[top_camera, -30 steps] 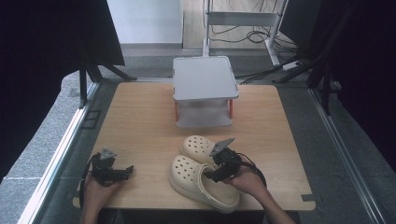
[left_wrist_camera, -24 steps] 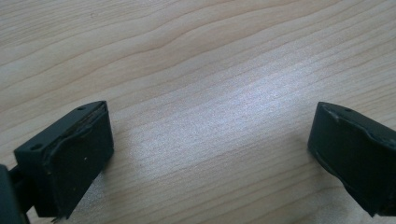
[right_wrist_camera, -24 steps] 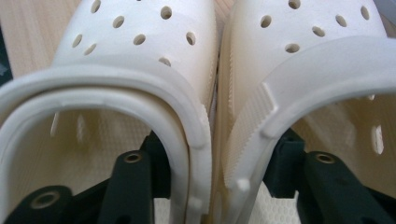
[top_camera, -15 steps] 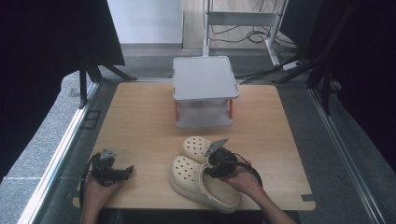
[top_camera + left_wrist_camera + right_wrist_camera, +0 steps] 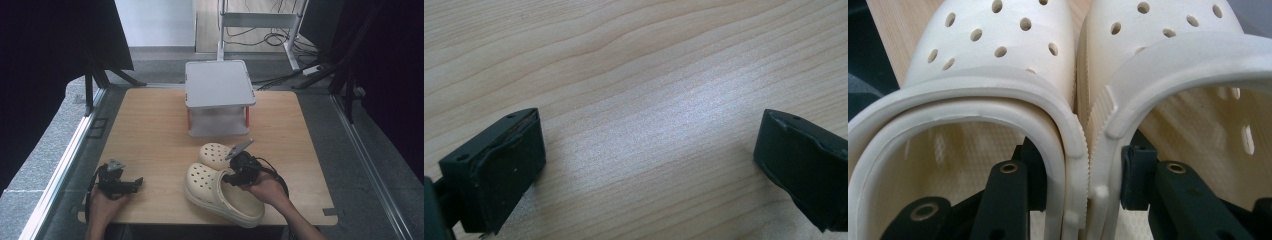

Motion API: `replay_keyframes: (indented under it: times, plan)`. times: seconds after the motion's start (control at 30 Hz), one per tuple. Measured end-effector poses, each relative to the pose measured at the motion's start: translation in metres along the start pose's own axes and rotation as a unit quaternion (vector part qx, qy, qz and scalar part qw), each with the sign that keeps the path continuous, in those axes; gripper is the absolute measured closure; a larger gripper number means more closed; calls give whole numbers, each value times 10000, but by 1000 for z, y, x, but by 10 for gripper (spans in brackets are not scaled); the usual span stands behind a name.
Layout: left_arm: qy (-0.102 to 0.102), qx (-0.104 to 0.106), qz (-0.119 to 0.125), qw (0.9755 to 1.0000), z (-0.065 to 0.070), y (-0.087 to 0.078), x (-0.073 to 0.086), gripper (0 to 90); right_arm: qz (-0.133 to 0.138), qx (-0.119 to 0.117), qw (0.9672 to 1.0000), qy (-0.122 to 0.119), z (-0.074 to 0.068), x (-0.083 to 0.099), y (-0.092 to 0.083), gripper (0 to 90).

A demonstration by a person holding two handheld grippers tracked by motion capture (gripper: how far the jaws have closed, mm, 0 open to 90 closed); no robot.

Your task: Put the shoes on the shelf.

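— Right now the left gripper (image 5: 131, 184) rests on the table (image 5: 150, 130), jaws spread wide and holding nothing. And the right gripper (image 5: 231, 176)?

— Its jaws have just been closing; one sits inside each clog (image 5: 998, 75), pinching the two inner walls together, near the front edge.

— Risk?

— Soft foam could slip free if lifted unevenly, dropping one clog before reaching the grey stand (image 5: 219, 82).

1. I see the two clogs (image 5: 220, 185) side by side, touching, near the table's (image 5: 150, 130) front edge, right of centre.
2. The shelf stand (image 5: 219, 97) sits behind them, at the far edge.
3. My left gripper (image 5: 131, 184) rests at front left, well apart.
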State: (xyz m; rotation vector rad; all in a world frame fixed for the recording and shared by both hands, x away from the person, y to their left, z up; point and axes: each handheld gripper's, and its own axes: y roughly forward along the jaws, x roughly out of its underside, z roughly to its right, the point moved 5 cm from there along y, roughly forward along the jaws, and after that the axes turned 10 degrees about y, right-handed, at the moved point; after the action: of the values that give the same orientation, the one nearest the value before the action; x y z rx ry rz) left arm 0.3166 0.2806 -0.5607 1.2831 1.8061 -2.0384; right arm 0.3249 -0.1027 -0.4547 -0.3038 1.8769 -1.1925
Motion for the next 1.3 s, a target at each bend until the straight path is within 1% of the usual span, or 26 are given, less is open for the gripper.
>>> replay_keyframes:
  times: [0.13,0.47,0.6,0.8,1.0,1.07,1.17,1.3]
  plan:
    - [-5,6,0,10000,0,0,0,0,-12,29,10000,89,4,-4,-12,636]
    - [-1,11,-5,10000,0,0,0,0,60,120,9995,284,11,-14,-27,635]
    - [-3,7,-4,10000,0,0,0,0,105,130,9992,369,14,-23,-37,636]
    - [-1,3,-2,10000,0,0,0,0,183,236,9983,510,20,-38,-53,636]
    - [-9,5,4,10000,0,0,0,0,316,347,9967,662,25,-56,-70,635]
    - [-1,1,14,10000,0,0,0,0,370,363,9961,716,26,-65,-76,635]
    - [-4,6,12,10000,0,0,0,0,381,385,9955,775,26,-75,-83,635]
    - [-4,3,11,10000,0,0,0,0,390,484,9946,832,26,-91,-89,634]
